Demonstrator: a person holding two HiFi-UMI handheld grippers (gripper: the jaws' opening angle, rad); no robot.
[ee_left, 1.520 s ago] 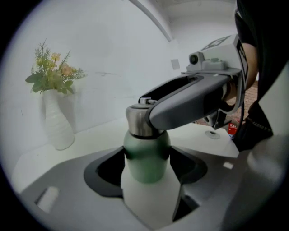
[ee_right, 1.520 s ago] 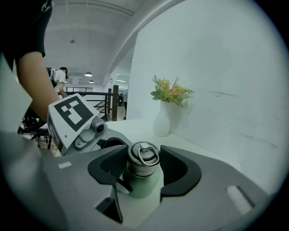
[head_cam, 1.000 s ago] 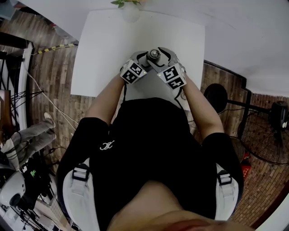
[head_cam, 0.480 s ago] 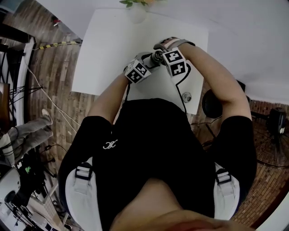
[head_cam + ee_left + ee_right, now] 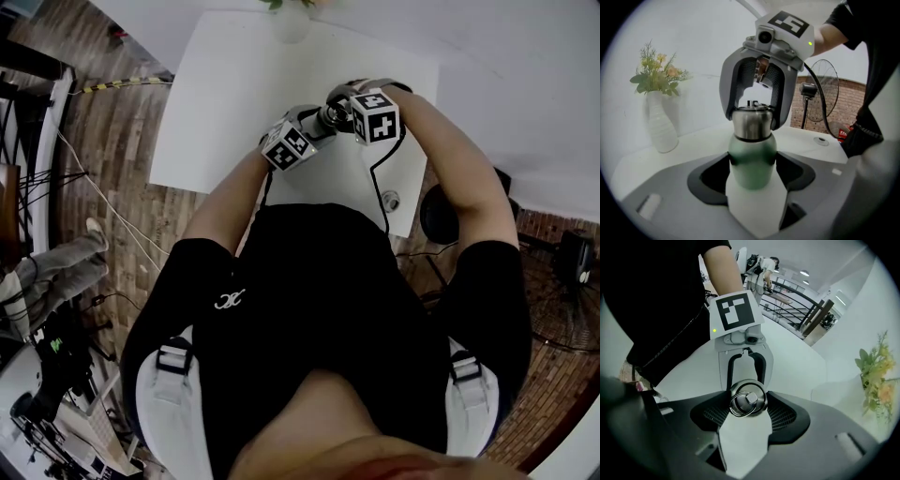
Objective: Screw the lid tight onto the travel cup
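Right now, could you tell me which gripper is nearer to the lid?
Right. The right gripper reaches down from above, jaws just closed onto the lid; the left gripper clamps the cup below it.

No readable word or number anywhere.
- Right gripper [image 5: 753, 117]: right marker cube [image 5: 787, 26] bears black-and-white square markers. We see pattern only, no letters.
- Left gripper [image 5: 745, 376]: left marker cube [image 5: 736, 311] bears the same kind of marker, again no letters.
- Black shirt [image 5: 309, 281]: small white emblem [image 5: 222, 302] on chest, crossed curls. We read no wording there.
- Red object [image 5: 843, 134] on floor near fan [image 5: 834, 93]: white print, too small for us to read.
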